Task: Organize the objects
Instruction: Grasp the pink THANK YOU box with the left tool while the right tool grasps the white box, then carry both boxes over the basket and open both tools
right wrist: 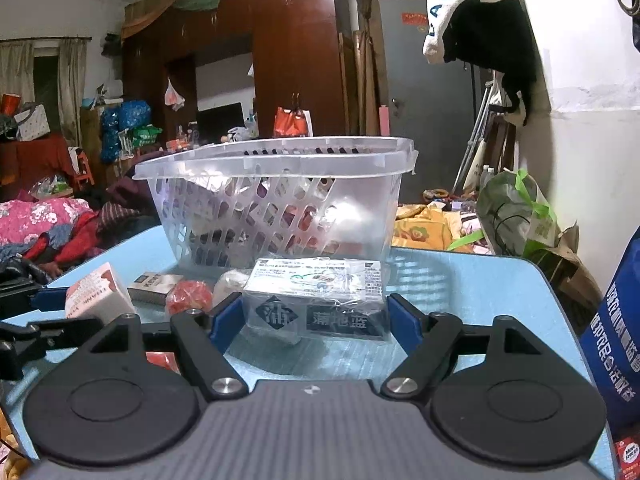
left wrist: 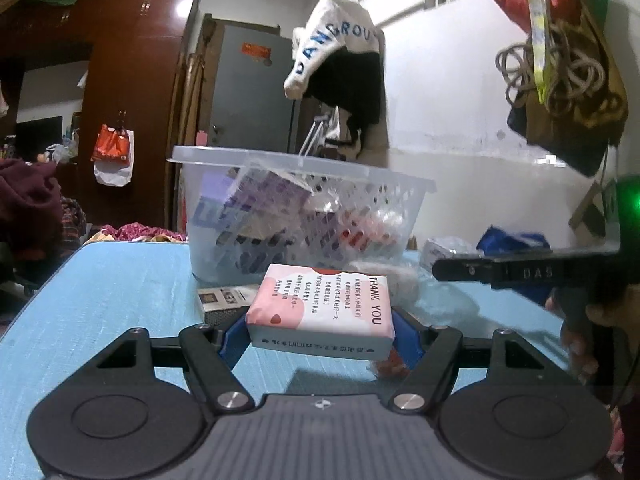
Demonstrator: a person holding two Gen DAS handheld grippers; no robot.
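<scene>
The job looks partly done. The basket (right wrist: 276, 200) sits on the blue table (left wrist: 100, 300) and already has boxes and packets inside, though I cannot tell what each one is through the holes.

The left gripper (left wrist: 320, 332) has its two blue fingers (left wrist: 230, 340) pressed on the sides of the pink box (left wrist: 320, 308). The box says "THANK YOU" and looks lifted a bit off the table, with a shadow under it. The basket is at 12 o'clock from it, near but not touching.

The right gripper (right wrist: 316, 320) has its fingers on each side of the clear pack (right wrist: 320, 300). They look like they touch it, so I think it has hold of it. I cannot tell if the pack is lifted. The basket is just behind it at 12 o'clock.

Some things are left on the table. In the right view, a flat box (right wrist: 154, 286) lies at 10 o'clock from the pack, a red ball (right wrist: 188, 298) sits just beside the pack at 9 o'clock, and a white lump (right wrist: 232, 280) is between the ball and the pack.

So I think both held things go in the basket next, then the small things.
</scene>
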